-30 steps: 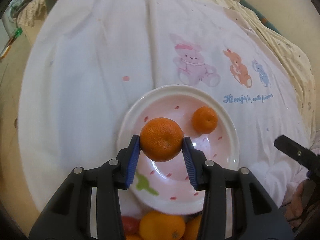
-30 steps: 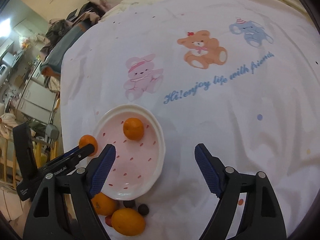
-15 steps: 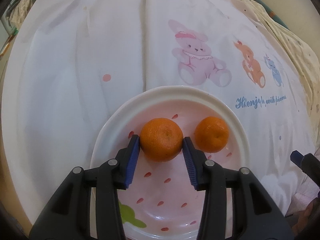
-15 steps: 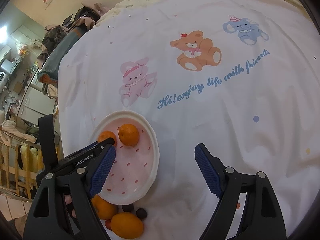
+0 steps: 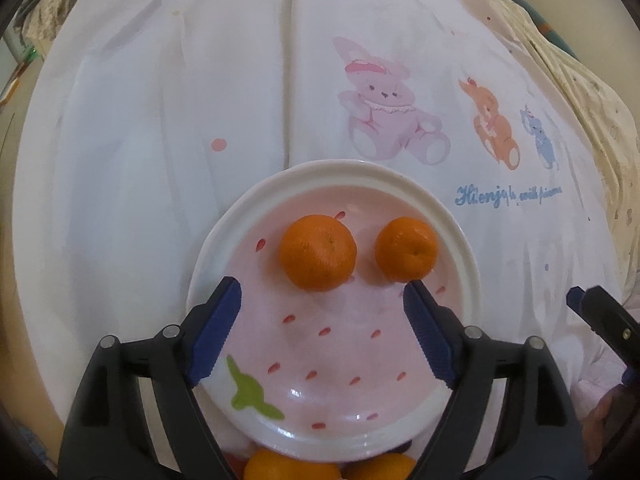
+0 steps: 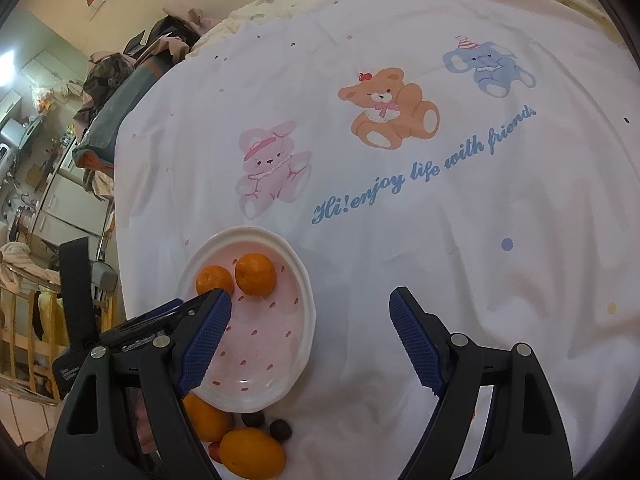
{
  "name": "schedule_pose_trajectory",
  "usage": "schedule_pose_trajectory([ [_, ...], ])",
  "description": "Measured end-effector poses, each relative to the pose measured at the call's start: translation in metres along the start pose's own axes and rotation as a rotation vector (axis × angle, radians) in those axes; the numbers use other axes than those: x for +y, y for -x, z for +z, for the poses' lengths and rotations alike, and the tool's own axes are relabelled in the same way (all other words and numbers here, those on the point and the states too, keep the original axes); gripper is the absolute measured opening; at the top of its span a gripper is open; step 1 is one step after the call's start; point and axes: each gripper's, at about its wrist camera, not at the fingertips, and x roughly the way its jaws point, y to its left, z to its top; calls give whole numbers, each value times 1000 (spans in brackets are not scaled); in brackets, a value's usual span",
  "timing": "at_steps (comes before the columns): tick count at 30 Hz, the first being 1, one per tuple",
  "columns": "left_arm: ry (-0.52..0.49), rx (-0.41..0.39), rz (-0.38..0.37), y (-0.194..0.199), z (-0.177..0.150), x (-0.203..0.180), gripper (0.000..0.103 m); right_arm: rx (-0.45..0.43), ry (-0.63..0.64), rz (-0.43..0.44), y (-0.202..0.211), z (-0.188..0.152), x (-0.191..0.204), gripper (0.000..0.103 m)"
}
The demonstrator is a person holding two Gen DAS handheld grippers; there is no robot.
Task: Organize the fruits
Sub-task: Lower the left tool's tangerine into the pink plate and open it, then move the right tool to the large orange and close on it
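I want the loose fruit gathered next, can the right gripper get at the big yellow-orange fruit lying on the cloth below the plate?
Probably yes. The right gripper is open and empty, and the big yellow-orange fruit lies uncovered on the cloth, just below the pink strawberry-pattern plate. Only small dark fruits crowd it.

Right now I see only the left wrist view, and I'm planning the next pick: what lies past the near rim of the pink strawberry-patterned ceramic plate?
Observer: A small dark round fruit and a second dark fruit lie on the white printed cloth, just off the plate's near rim.
Operator: Anything red there?
Observer: Yes, a small red fruit, half hidden beside an oval orange fruit.
Operator: Is the other gripper free?
Observer: The right gripper is open, with nothing between its fingers.
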Motion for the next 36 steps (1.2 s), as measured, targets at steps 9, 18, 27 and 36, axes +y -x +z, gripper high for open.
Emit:
schedule_pose_trajectory([
  [9, 0, -60, 34, 42, -14, 8, 81, -14, 25, 46, 5, -4, 12, 84],
  [18, 6, -135, 70, 93, -43, 30, 81, 0, 119, 51, 14, -25, 31, 84],
  [27, 37, -159, 109, 125, -82, 52, 81, 29, 168, 47, 19, -57, 42, 84],
  [36, 117, -143, 148, 116, -116, 79, 81, 115, 117, 34, 8, -88, 34, 84],
])
